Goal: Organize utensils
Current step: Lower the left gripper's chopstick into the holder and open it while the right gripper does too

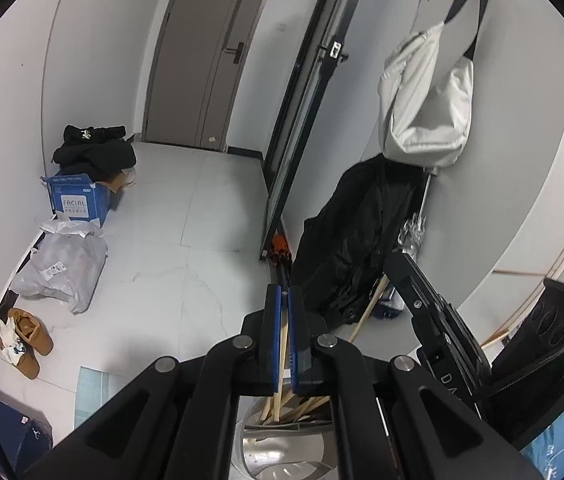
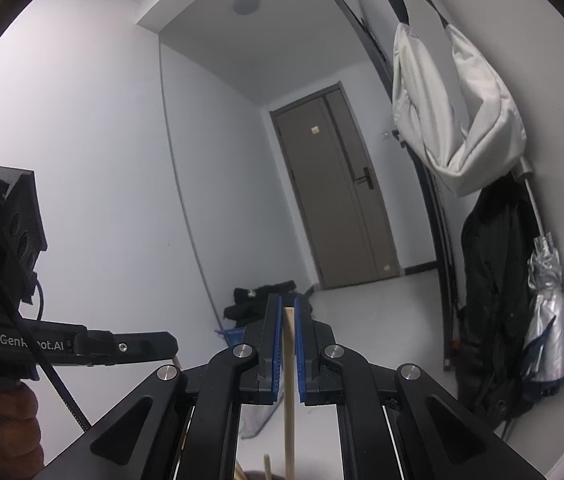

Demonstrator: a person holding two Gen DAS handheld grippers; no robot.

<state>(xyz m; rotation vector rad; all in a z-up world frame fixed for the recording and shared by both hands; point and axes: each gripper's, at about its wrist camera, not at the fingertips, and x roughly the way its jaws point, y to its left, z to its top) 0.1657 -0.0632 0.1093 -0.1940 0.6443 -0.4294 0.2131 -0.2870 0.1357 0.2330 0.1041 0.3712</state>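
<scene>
Fingers (image 1: 284,344) of our left gripper are clenching one pale wooden chopstick (image 1: 282,354), which is slanting down toward a shiny metal holder (image 1: 282,446) directly below, where more sticks (image 1: 301,406) are leaning. We are likely lowering it in to join them. Our right gripper (image 2: 287,346) is pinching a second upright chopstick (image 2: 289,392) between blue pads (image 2: 276,344), probably awaiting its turn. Beyond, we are facing a tiled floor (image 1: 186,240) and a grey door (image 2: 341,188).

Left tongs (image 1: 284,300) pinched tight, right tongs (image 2: 287,308) apparently clamped, level
</scene>
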